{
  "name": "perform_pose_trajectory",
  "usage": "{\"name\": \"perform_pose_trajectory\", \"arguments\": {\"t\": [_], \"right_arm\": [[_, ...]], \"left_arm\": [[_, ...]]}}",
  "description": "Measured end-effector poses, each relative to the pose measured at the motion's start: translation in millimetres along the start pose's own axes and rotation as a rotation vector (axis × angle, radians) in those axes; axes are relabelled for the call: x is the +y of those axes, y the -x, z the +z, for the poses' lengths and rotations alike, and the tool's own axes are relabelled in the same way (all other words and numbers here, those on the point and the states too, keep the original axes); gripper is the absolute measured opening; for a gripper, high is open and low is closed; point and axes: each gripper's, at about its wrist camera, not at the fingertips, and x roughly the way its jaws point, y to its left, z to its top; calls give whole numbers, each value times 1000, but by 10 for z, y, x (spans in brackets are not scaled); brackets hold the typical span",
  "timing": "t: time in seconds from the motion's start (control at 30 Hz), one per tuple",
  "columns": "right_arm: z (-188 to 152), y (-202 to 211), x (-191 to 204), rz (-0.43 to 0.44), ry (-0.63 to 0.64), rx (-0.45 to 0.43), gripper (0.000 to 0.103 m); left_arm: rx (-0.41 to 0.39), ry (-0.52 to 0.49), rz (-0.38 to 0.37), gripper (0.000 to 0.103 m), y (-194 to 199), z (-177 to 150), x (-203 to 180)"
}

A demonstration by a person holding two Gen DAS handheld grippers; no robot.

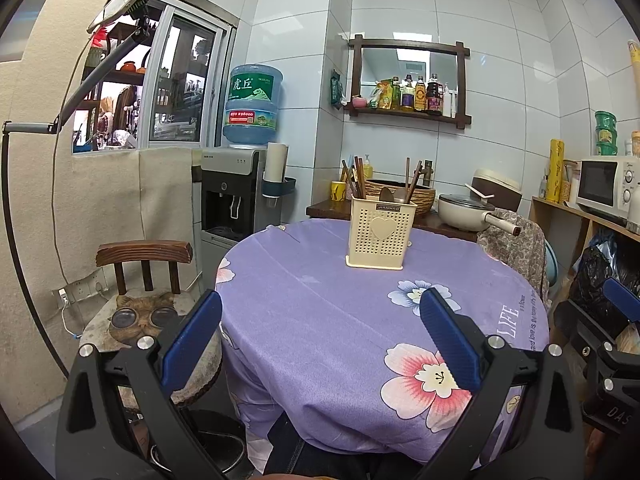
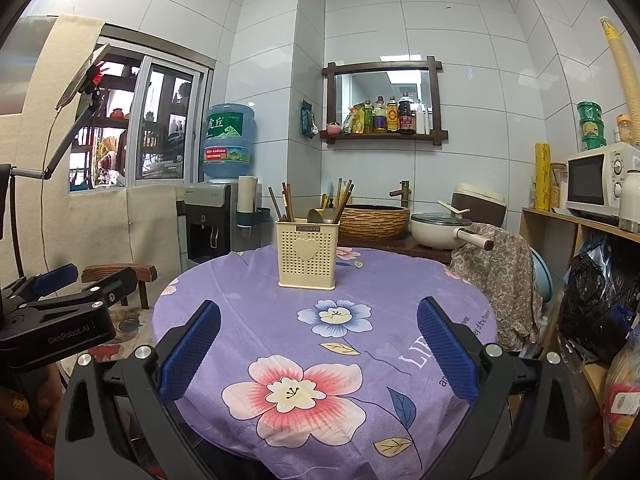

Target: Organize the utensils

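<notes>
A cream perforated utensil holder (image 1: 380,236) (image 2: 307,255) with a heart on its front stands upright at the far side of the round table (image 1: 320,320) (image 2: 360,280), which wears a purple flowered cloth. Chopsticks (image 1: 354,178) (image 2: 280,202) and spoons (image 1: 387,194) (image 2: 316,215) stick out of it. My left gripper (image 1: 320,332) is open over the table's near left edge, with nothing between its blue pads. My right gripper (image 2: 318,336) is open too, over the near side, well short of the holder. The other gripper shows at each view's edge.
A wooden chair with a cat cushion (image 1: 144,312) stands left of the table. Behind it is a water dispenser (image 1: 236,196). A cloth-draped chair (image 2: 500,276) is at the right. A counter behind the table holds a woven basin (image 2: 374,220) and a pan (image 2: 440,230). A microwave (image 2: 596,180) sits on the right shelf.
</notes>
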Motion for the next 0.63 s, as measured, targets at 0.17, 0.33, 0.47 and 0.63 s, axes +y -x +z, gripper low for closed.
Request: {"name": "perform_pose_trajectory", "arguments": {"t": [0.17, 0.33, 0.47, 0.63], "right_arm": [[7, -1, 0, -1, 0, 1, 97], [12, -3, -1, 0, 0, 1, 97], [12, 1, -4, 0, 1, 1, 97], [0, 2, -1, 0, 1, 2, 97]], "left_arm": [[1, -2, 4, 97, 5, -6, 0], [2, 1, 7, 97, 3, -11, 12], [2, 1, 5, 97, 11, -15, 25], [4, -2, 1, 97, 9, 0, 41]]}}
